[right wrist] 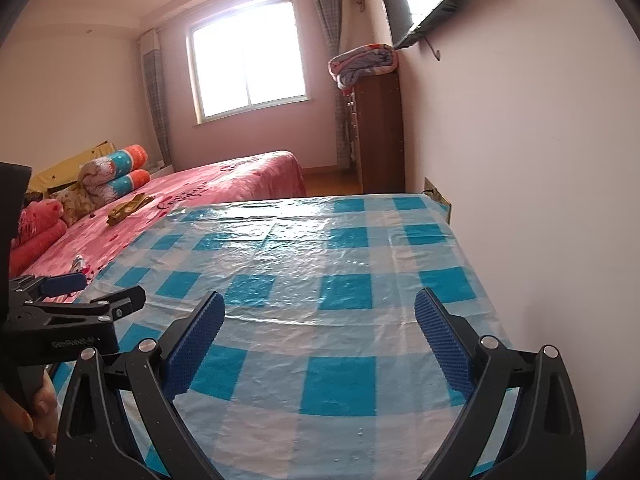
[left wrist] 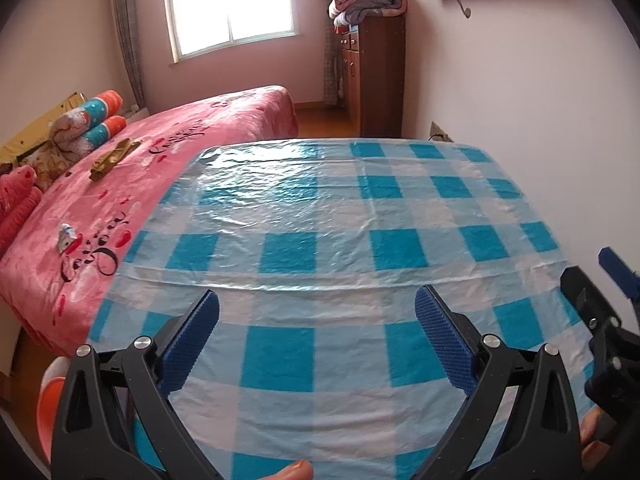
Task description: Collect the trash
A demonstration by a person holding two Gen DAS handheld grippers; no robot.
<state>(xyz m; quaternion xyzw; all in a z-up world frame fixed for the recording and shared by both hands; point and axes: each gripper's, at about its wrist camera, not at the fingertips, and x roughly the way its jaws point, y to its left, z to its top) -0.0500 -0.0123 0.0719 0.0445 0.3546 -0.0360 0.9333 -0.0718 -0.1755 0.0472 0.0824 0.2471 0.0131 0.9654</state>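
Observation:
A table with a blue and white checked plastic cloth (left wrist: 320, 208) fills both views; it also shows in the right wrist view (right wrist: 320, 264). No trash shows on it. My left gripper (left wrist: 317, 300) is open and empty above the table's near edge. My right gripper (right wrist: 319, 302) is open and empty too, beside the left one. The right gripper shows at the right edge of the left wrist view (left wrist: 608, 312). The left gripper shows at the left of the right wrist view (right wrist: 72, 308). A crumpled brown-gold item (left wrist: 114, 158) lies on the pink bed; it also shows in the right wrist view (right wrist: 130, 204).
A bed with a pink blanket (left wrist: 168, 168) stands left of the table, with rolled pillows (left wrist: 96, 120) at its head. A wooden cabinet (left wrist: 376, 76) with a folded quilt on top stands by the right wall. A wall-mounted TV (right wrist: 416, 0) hangs above.

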